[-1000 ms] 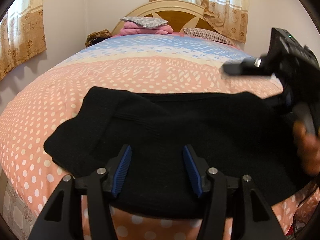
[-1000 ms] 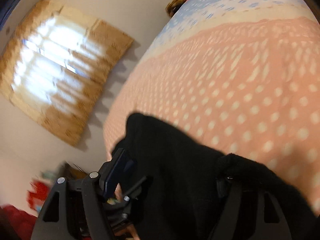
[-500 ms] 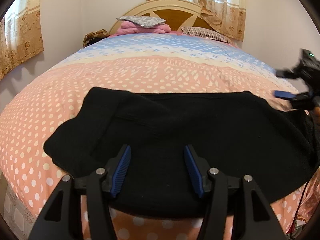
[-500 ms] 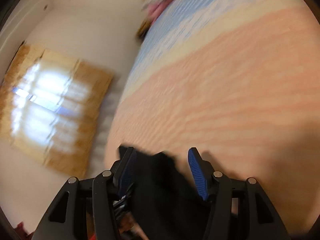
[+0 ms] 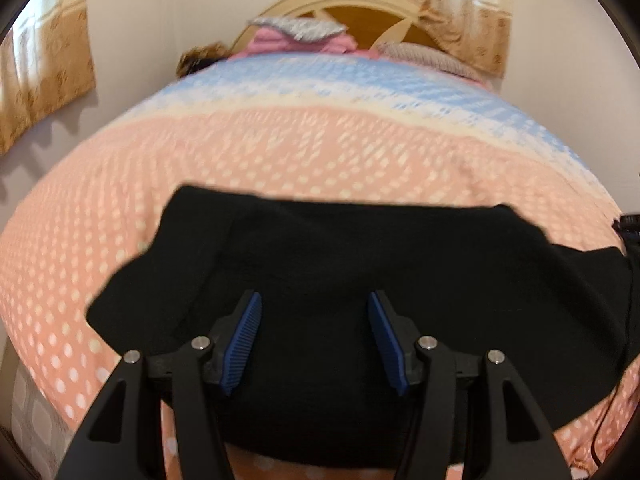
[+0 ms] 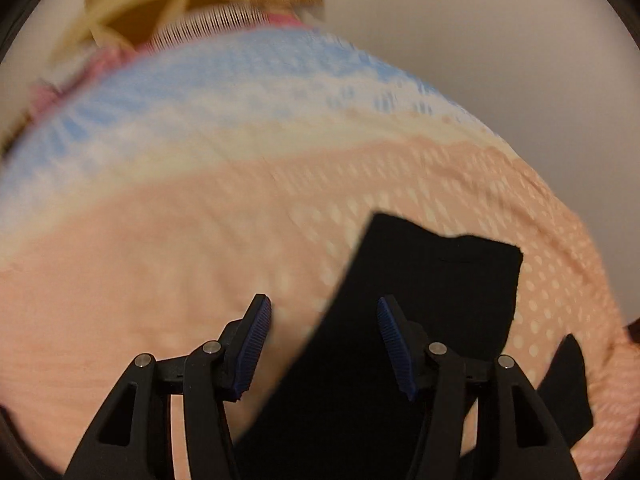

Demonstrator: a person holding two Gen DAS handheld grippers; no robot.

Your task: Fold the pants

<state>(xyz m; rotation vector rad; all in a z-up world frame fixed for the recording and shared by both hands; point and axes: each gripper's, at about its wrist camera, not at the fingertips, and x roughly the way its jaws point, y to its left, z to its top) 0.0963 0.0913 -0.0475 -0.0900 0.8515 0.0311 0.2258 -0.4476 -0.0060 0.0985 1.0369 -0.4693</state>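
From the left wrist view, the black pants (image 5: 360, 280) lie spread across the near part of the bed (image 5: 320, 152), their lower margin reaching the bed's near edge; beyond their far hem the dotted peach and blue cover runs bare up to the pillows (image 5: 424, 54) and headboard (image 5: 352, 12), with bare cover also toward the left edge. The left tool (image 5: 314, 336) hangs just over the middle of the pants with its jaws partly apart and nothing pinched between the blue pads. From the right wrist view, blurred by motion, one pant leg end (image 6: 432, 280) lies near the bed's right edge, its squared hem pointing toward the headboard, with broad bare cover to its left. The right tool (image 6: 324, 344) has just been closing, then eased slightly apart; it stands half open above the leg's left margin, gripping nothing.
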